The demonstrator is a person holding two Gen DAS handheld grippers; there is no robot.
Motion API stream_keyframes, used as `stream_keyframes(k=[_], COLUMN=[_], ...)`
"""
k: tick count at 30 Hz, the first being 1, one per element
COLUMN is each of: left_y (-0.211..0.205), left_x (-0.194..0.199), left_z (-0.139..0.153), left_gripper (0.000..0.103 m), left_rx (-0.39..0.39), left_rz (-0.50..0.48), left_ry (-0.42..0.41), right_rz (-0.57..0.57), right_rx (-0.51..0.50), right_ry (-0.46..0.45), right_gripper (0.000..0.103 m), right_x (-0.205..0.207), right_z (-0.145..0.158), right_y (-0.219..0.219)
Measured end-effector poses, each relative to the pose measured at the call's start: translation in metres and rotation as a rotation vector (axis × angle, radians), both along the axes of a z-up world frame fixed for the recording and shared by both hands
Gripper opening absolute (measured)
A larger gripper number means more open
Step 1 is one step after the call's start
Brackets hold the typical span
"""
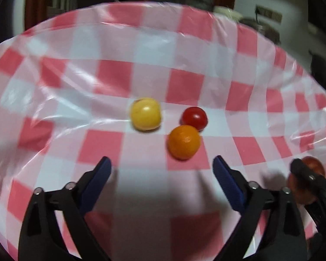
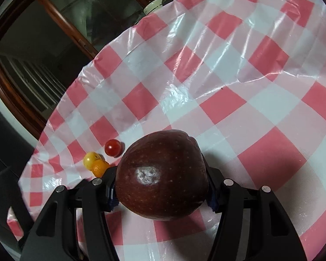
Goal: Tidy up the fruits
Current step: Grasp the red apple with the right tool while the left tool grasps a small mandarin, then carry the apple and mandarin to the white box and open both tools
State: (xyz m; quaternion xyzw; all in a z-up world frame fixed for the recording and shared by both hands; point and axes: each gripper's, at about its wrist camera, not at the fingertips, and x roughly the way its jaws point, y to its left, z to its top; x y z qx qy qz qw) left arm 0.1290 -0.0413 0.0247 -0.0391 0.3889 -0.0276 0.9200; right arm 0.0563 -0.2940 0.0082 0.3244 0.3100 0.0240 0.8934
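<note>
Apple carried toward the small fruits

Right gripper [image 2: 162, 192] clamps the dark red apple [image 2: 162, 178]; left gripper [image 1: 162, 171] gapes wide, empty, facing the round orange fruit [image 1: 184, 142], probably to gather it.

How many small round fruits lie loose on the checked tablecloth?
3, close together: a yellow one, a red one to its right, an orange one in front of the red. None seem hidden.

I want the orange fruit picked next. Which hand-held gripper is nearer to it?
Left. The left hand-held gripper is open right before the orange fruit. The right hand-held gripper, farther off beside it, grips the apple.
</note>
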Motion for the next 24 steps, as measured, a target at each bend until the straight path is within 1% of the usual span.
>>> stream_keyframes(k=[2, 3, 4, 5, 7, 8, 10, 12, 15, 17, 18, 20, 21, 24], left_y=[-0.010, -0.016, -0.021, -0.025, -0.030, -0.031, -0.029, -0.019, 0.006, 0.027, 0.043, 0.064, 0.074, 0.080], left_x=[0.017, 0.027, 0.031, 0.036, 0.046, 0.045, 0.036, 0.012, -0.043, -0.076, -0.093, -0.107, -0.114, -0.119], left_z=[-0.006, -0.008, -0.009, -0.010, -0.015, -0.016, -0.014, -0.007, 0.004, 0.005, 0.004, 0.004, 0.007, 0.015], left_gripper=[0.084, 0.081, 0.079, 0.073, 0.053, 0.039, 0.039, 0.038, 0.038, 0.038, 0.038, 0.038, 0.038, 0.038], left_rx=[0.017, 0.035, 0.054, 0.077, 0.105, 0.110, 0.111, 0.096, 0.066, 0.046, 0.013, -0.044, -0.051, -0.061], left_rz=[-0.006, -0.008, -0.009, -0.011, -0.017, -0.028, -0.042, -0.039, -0.021, 0.014, 0.047, 0.094, 0.123, 0.143], left_ry=[0.041, 0.061, 0.065, 0.069, 0.093, 0.097, 0.089, 0.060, 0.002, -0.014, -0.018, -0.024, -0.044, -0.100], right_rz=[0.000, 0.000, -0.001, 0.000, 0.006, 0.008, 0.006, 0.007, 0.011, 0.020, 0.022, 0.028, 0.031, 0.037], right_rx=[0.020, 0.026, 0.028, 0.029, 0.029, 0.038, 0.048, 0.052, 0.037, 0.021, 0.012, -0.003, -0.008, -0.015], right_ry=[0.009, 0.012, 0.013, 0.013, 0.018, 0.020, 0.021, 0.024, 0.021, 0.018, 0.017, 0.012, 0.010, -0.002], right_gripper=[0.059, 0.059, 0.059, 0.059, 0.059, 0.059, 0.059, 0.059, 0.059, 0.059, 0.059, 0.059, 0.059, 0.059], right_x=[0.002, 0.004, 0.004, 0.005, 0.006, 0.006, 0.006, 0.006, 0.006, 0.006, 0.006, 0.006, 0.006, 0.005], right_z=[-0.003, -0.004, -0.004, -0.005, -0.006, -0.007, -0.009, -0.010, -0.009, -0.007, -0.007, -0.005, -0.005, -0.004], right_y=[-0.002, -0.002, -0.002, -0.001, 0.000, -0.001, -0.002, -0.002, 0.001, 0.004, 0.006, 0.008, 0.009, 0.010])
